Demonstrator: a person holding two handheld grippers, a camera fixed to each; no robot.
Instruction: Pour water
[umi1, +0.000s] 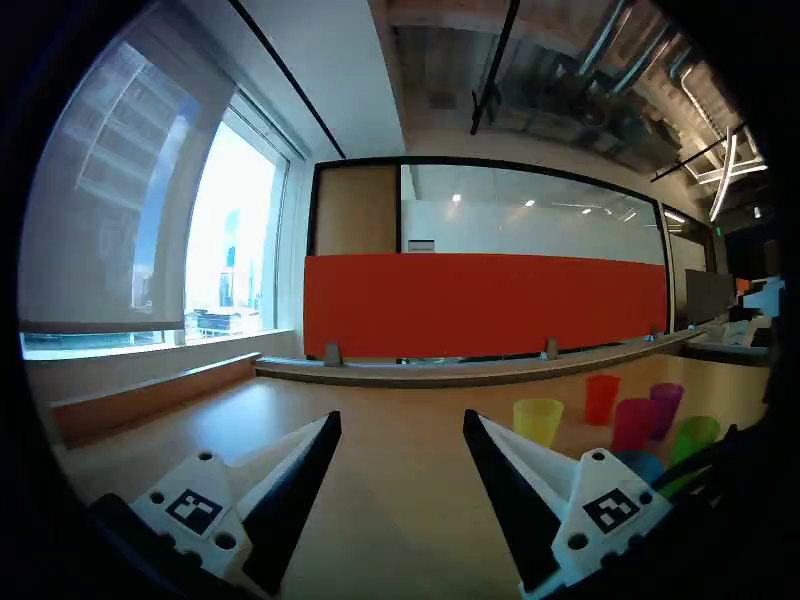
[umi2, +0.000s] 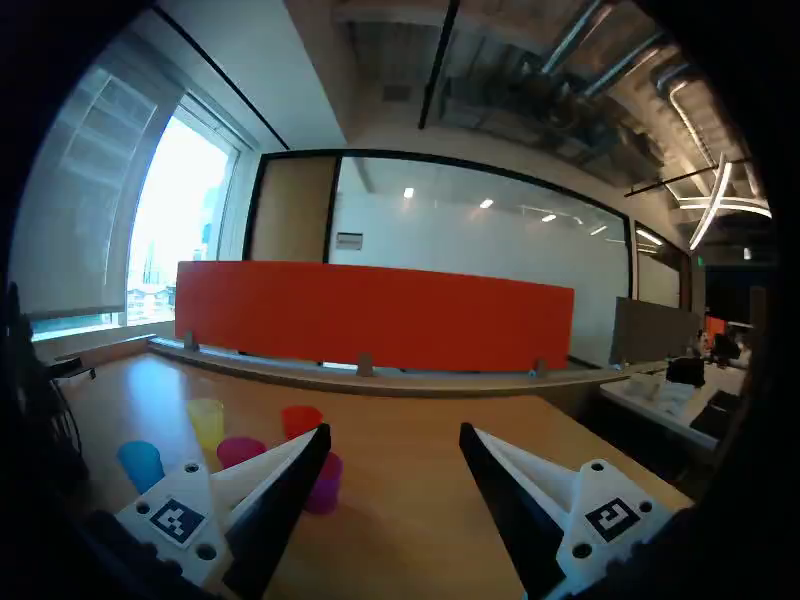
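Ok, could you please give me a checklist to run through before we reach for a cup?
1. Left gripper open and empty: ok.
2. Right gripper open and empty: ok.
3. Yellow cup, red cup and blue cup upright on the table: ok.
4. Which cup holds water: cannot tell.
5. A cup held in either gripper: not ok, none yet.

I have the left gripper view low over the table (umi1: 400, 500), facing the orange screen (umi1: 480, 305), with the cups (umi1: 620, 410) ahead to its right. Right gripper view faces the same screen, cups close ahead-left. Shared: table, screen, cups, window (umi1: 225, 240).
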